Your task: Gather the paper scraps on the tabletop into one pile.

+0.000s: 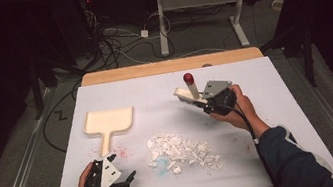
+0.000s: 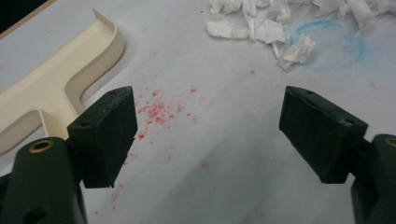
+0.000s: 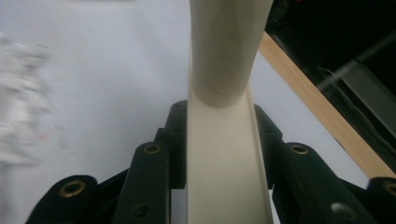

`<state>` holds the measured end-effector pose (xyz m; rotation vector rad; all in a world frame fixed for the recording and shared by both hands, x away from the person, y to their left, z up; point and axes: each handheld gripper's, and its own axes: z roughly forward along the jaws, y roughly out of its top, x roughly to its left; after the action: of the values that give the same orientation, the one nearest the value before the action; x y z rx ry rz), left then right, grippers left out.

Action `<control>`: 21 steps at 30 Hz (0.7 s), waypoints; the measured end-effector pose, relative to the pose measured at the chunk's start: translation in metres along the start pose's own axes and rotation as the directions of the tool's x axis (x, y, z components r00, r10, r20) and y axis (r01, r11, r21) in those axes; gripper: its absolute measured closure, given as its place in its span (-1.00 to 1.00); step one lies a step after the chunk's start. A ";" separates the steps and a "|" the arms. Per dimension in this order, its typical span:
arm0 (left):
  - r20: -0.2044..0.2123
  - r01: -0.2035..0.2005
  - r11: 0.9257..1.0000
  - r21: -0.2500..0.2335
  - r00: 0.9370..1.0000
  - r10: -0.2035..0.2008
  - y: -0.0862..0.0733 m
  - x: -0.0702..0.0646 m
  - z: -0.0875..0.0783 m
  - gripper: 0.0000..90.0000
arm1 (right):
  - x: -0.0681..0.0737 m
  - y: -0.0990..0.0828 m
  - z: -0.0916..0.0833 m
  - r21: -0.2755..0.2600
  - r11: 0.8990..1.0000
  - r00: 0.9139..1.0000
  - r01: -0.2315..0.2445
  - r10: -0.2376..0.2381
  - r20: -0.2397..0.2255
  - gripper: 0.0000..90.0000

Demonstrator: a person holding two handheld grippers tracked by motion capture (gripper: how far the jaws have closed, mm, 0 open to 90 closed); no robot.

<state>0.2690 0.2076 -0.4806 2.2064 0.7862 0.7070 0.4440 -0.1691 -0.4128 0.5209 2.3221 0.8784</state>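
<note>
A cream hand brush (image 1: 189, 92) with a red-tipped handle (image 1: 188, 77) hangs above the table's right half, and my right gripper (image 1: 205, 101) is shut on it. In the right gripper view the cream brush (image 3: 226, 154) sits clamped between the black jaws. A cream dustpan (image 1: 108, 122) lies flat at the left, handle toward me. White paper scraps (image 1: 181, 151) are heaped in the middle. My left gripper (image 1: 130, 179) is at the front left, open, with nothing between its jaws. In its own view the left gripper (image 2: 210, 135) stands beside the dustpan (image 2: 56, 88) and short of the scraps (image 2: 261, 23).
A white sheet (image 1: 268, 108) covers the table, with a wooden edge (image 1: 170, 66) at the far side. Red specks (image 2: 159, 112) and a blue ring stain (image 2: 327, 46) mark the sheet. Beyond the table stand a white desk frame (image 1: 161, 23) and floor cables.
</note>
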 end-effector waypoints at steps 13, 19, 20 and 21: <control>0.014 -0.019 1.000 0.008 1.000 0.019 0.001 -0.002 0.002 -0.59 | 0.034 0.001 0.021 0.054 0.995 0.992 0.079 -0.073 -0.099 0.51; 0.018 -0.029 1.000 -0.002 0.999 0.029 0.002 -0.004 0.001 -0.59 | 0.069 -0.002 -0.017 -0.014 0.989 0.959 0.149 -0.148 -0.243 0.51; 0.018 -0.031 1.000 -0.003 0.999 0.031 0.002 -0.004 0.000 -0.59 | 0.071 -0.003 -0.024 -0.028 0.988 0.955 0.149 -0.151 -0.256 0.51; 0.019 -0.033 0.999 -0.004 0.999 0.033 0.002 -0.004 0.000 -0.59 | 0.072 -0.004 -0.031 -0.038 0.989 0.955 0.140 -0.145 -0.257 0.51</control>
<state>0.2670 0.2030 -0.4803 2.2241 0.7404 0.7018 0.3696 -0.1467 -0.4250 0.2362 2.5462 0.9463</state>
